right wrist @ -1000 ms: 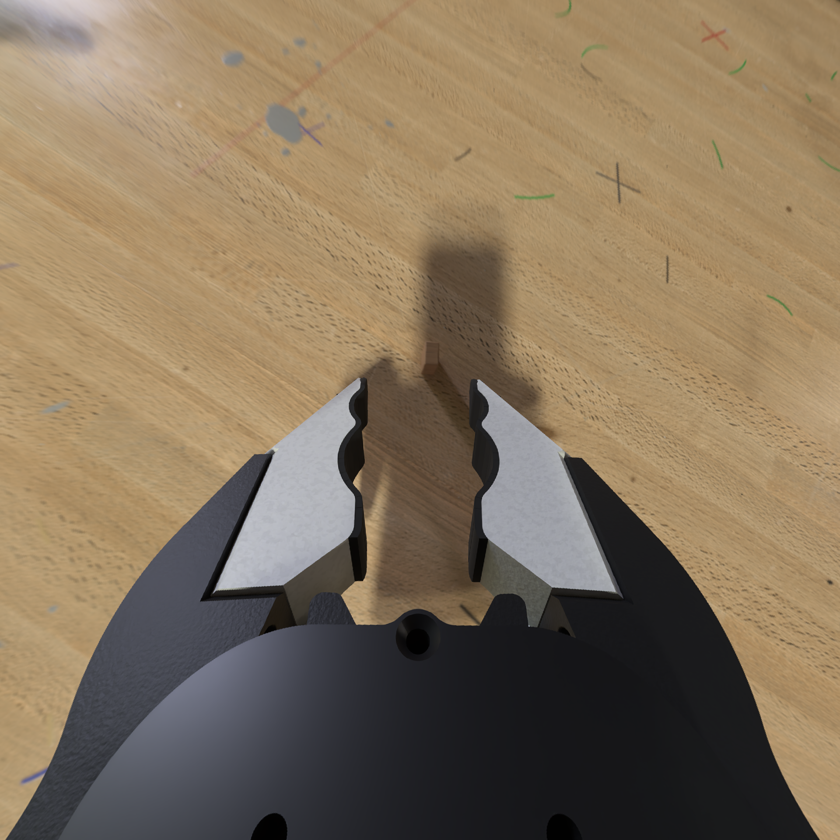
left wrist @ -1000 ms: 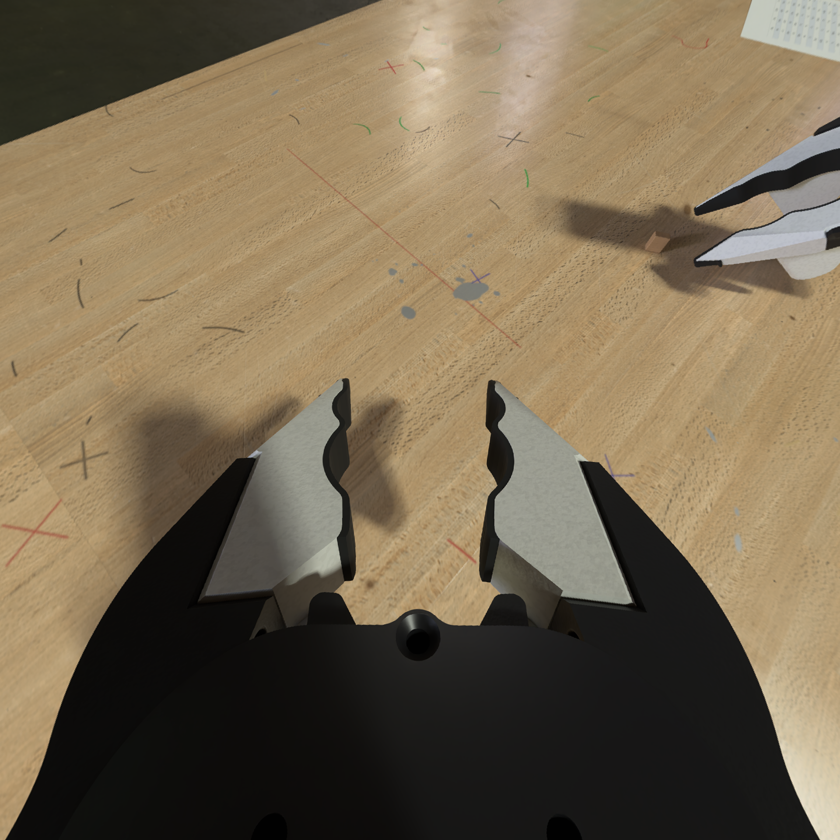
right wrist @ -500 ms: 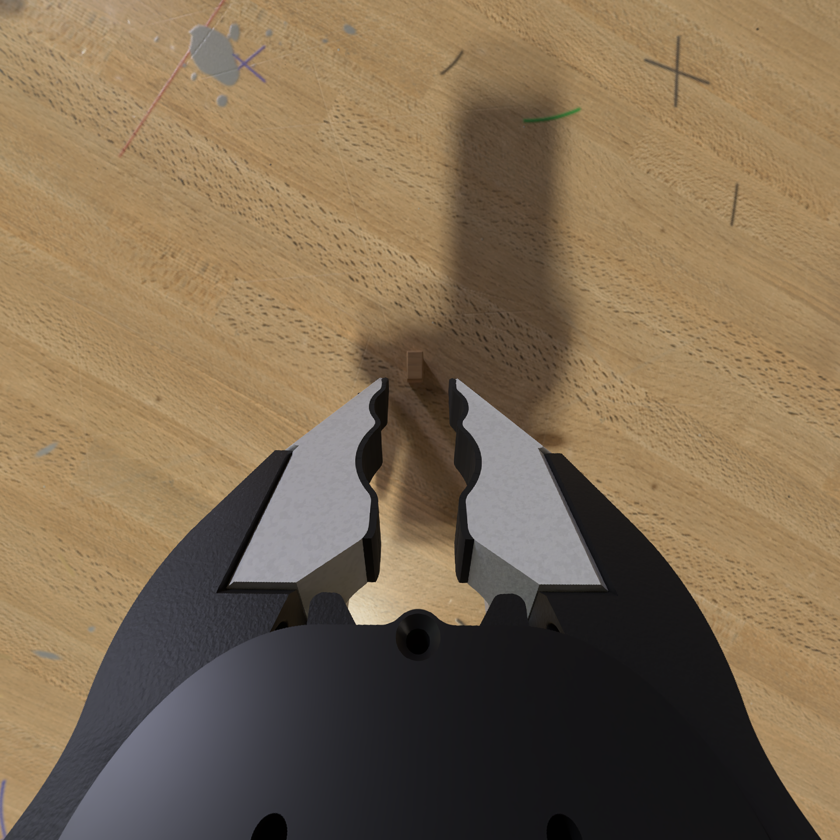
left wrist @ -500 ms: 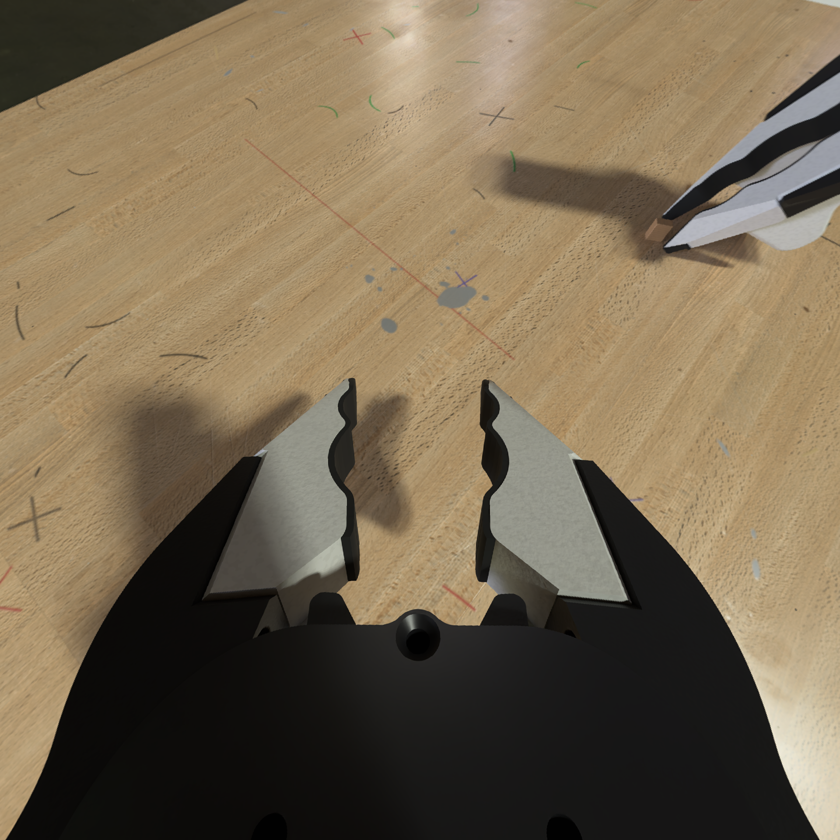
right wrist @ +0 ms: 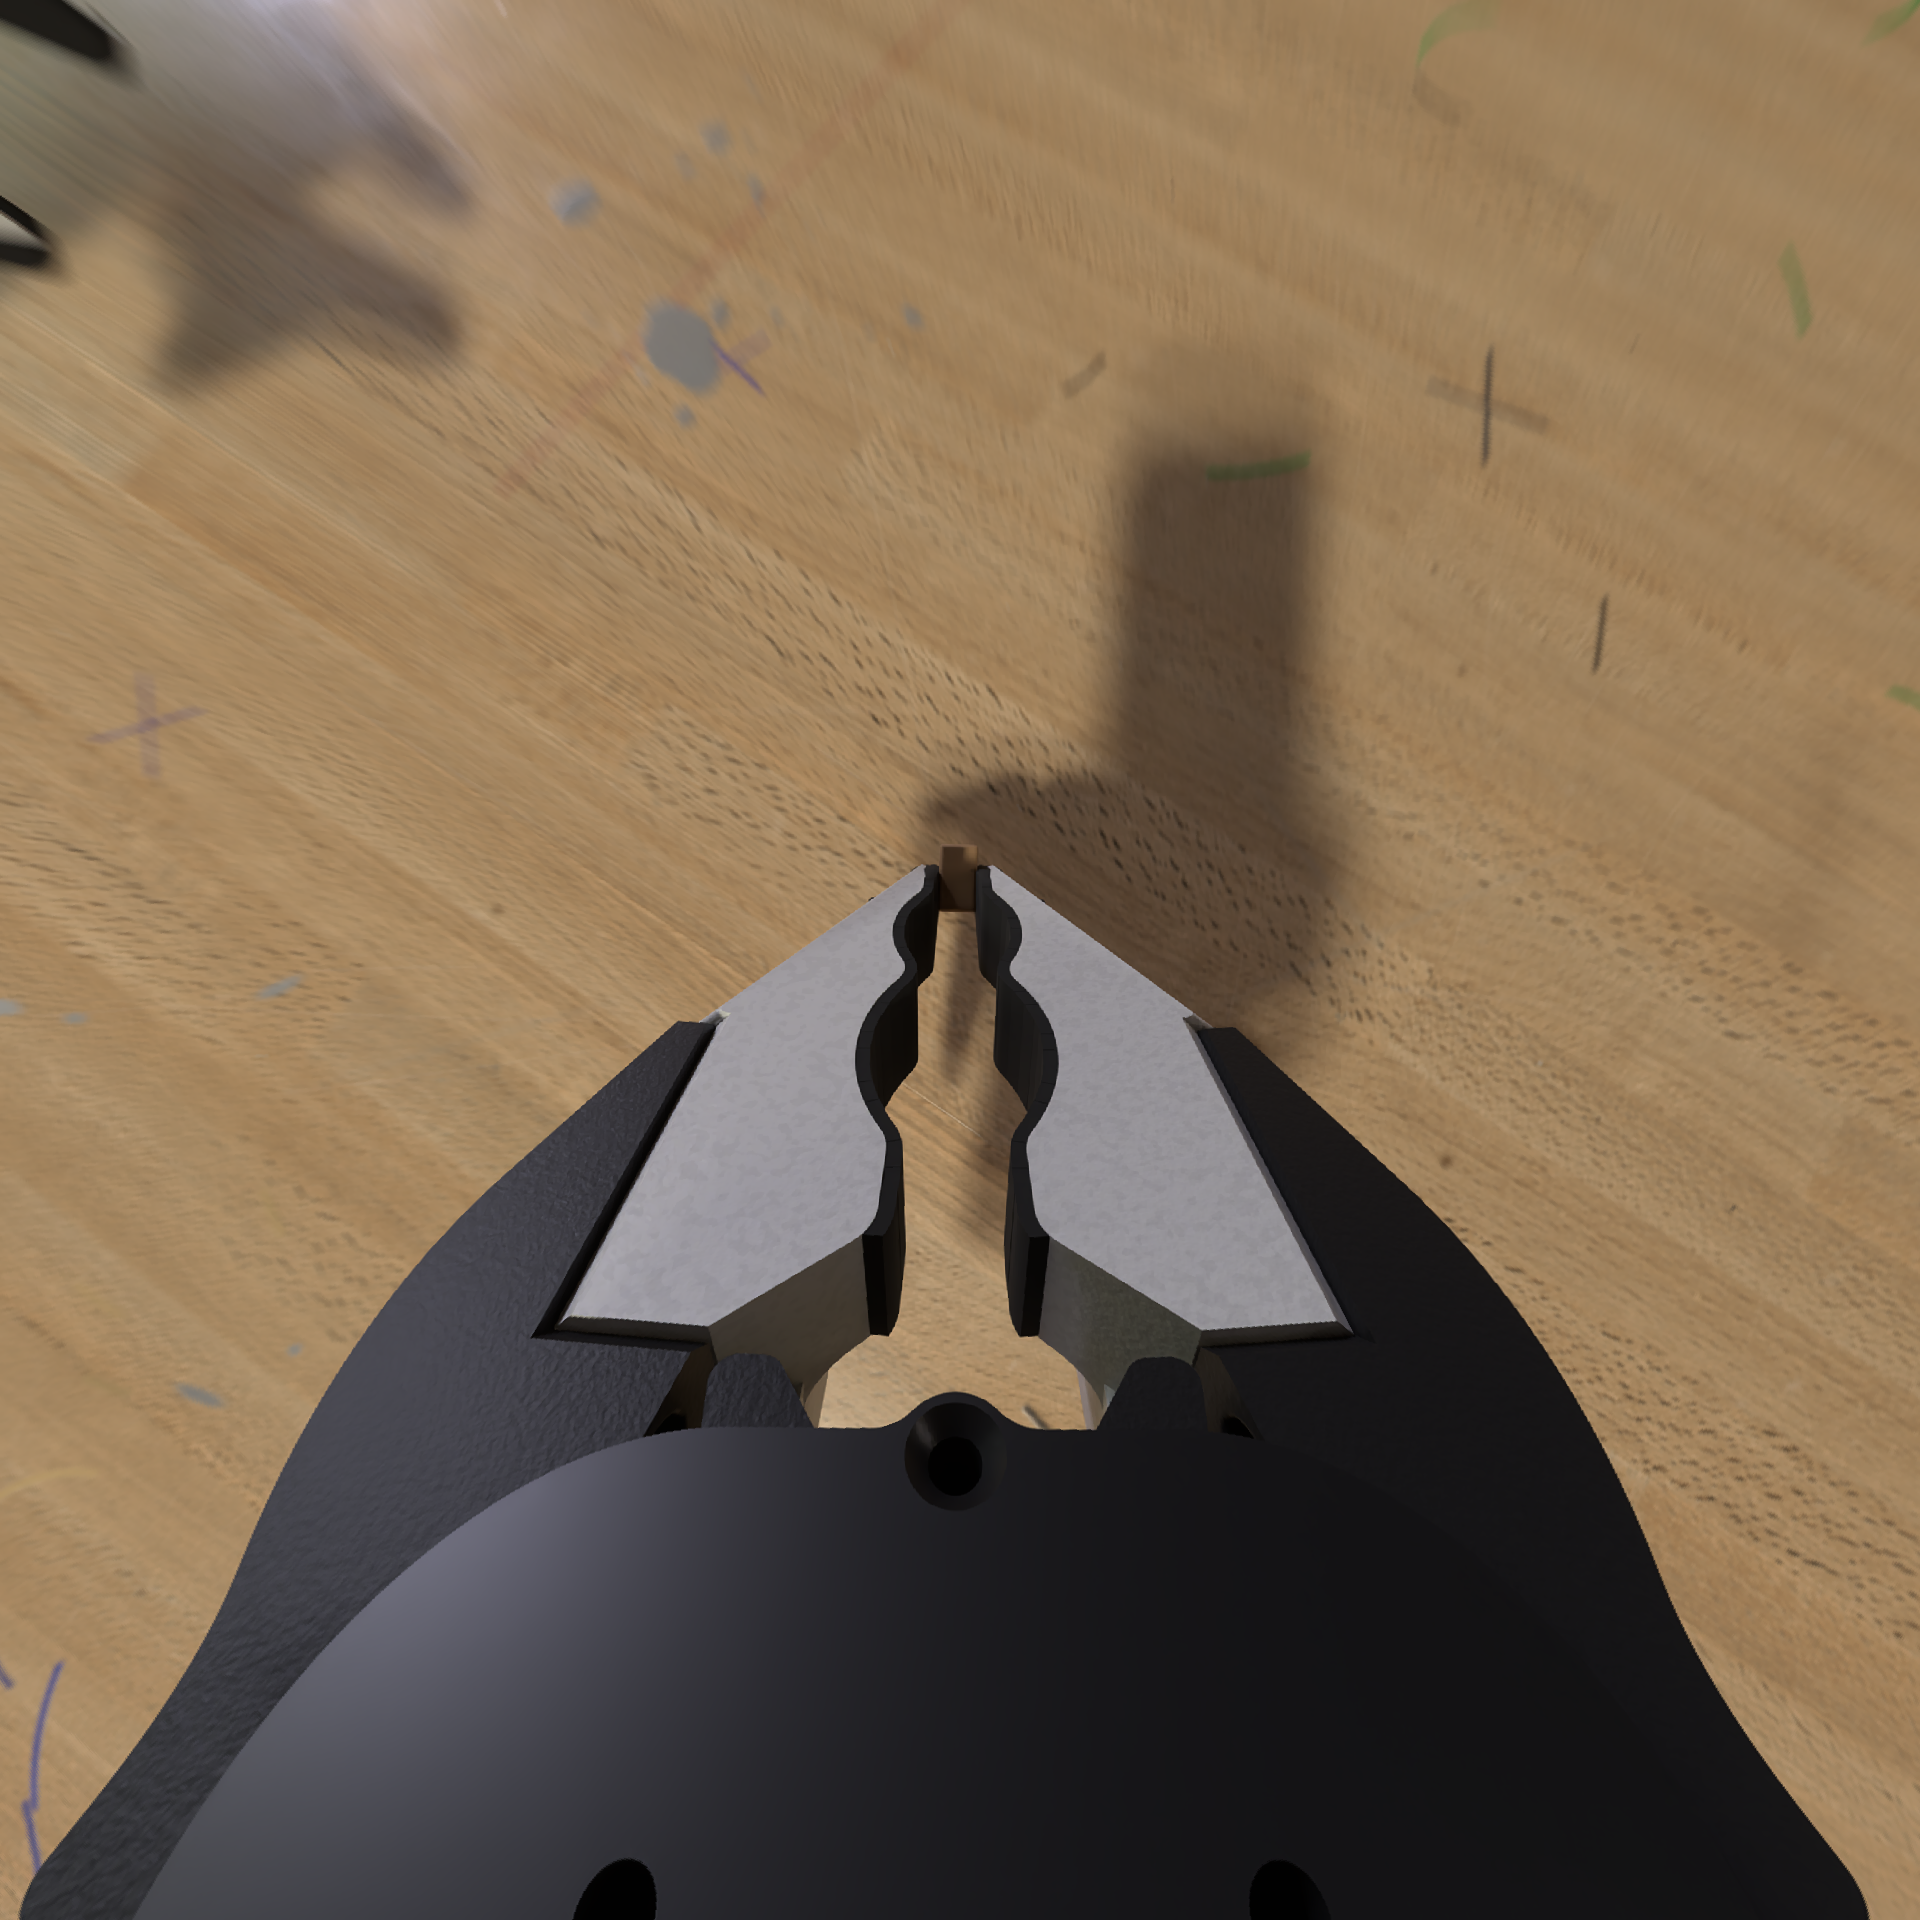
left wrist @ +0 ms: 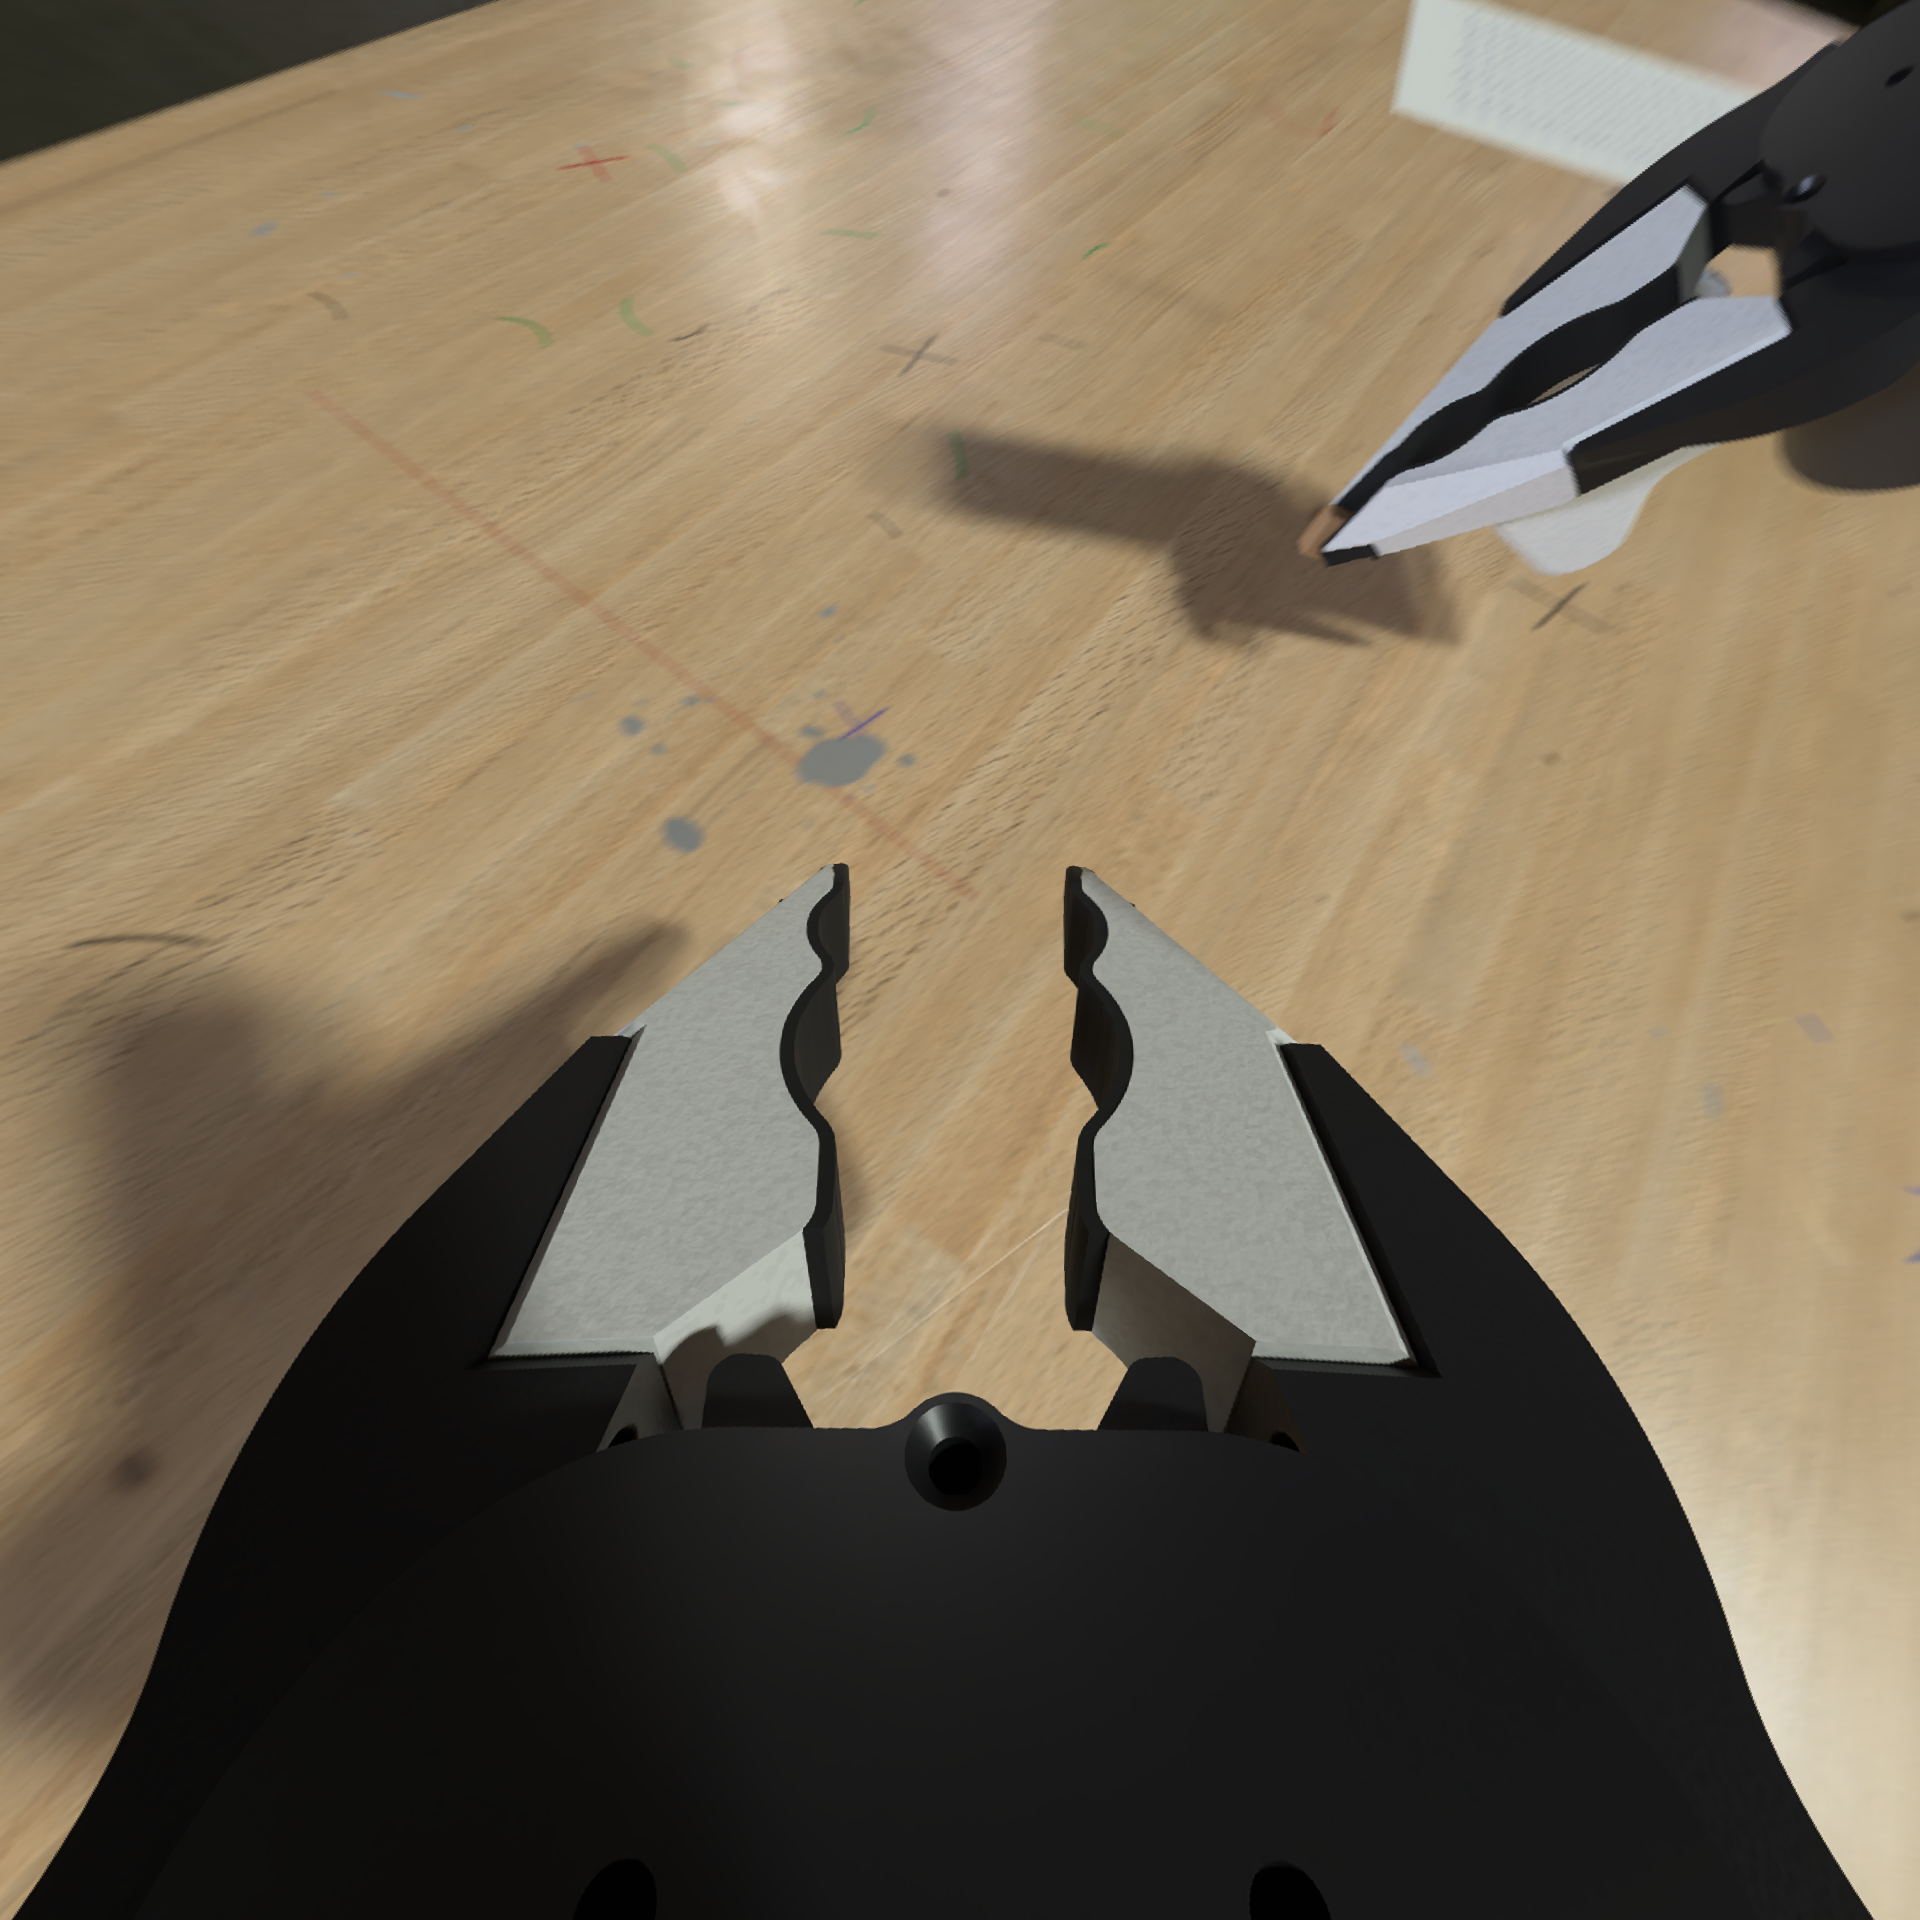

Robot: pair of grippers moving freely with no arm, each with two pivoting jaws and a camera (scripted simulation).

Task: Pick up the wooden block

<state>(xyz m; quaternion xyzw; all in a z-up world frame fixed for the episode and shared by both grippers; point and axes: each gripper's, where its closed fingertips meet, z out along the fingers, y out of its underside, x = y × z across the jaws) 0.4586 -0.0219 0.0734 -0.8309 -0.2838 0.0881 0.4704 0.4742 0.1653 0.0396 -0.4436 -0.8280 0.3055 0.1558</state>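
The wooden block (right wrist: pixel 957 871) is a tiny brown cube pinched between the tips of my right gripper (right wrist: pixel 957 883), which is shut on it. In the left wrist view the right gripper (left wrist: pixel 1335 535) shows at the upper right, tilted down, with the block (left wrist: pixel 1315 530) at its tips, lifted above its shadow on the table. My left gripper (left wrist: pixel 956 883) is open and empty, hovering over the wooden table (left wrist: pixel 416 623) well to the left of the block.
The table top carries paint spots (left wrist: pixel 836 758), a thin red line and small pen marks. A white sheet of paper (left wrist: pixel 1538 94) lies at the far right. A white object (left wrist: pixel 1558 525) sits behind the right gripper. The table's far edge runs along the upper left.
My right gripper closed from open onto the block and lifted it off the table. My left gripper stayed open and drifted a little.
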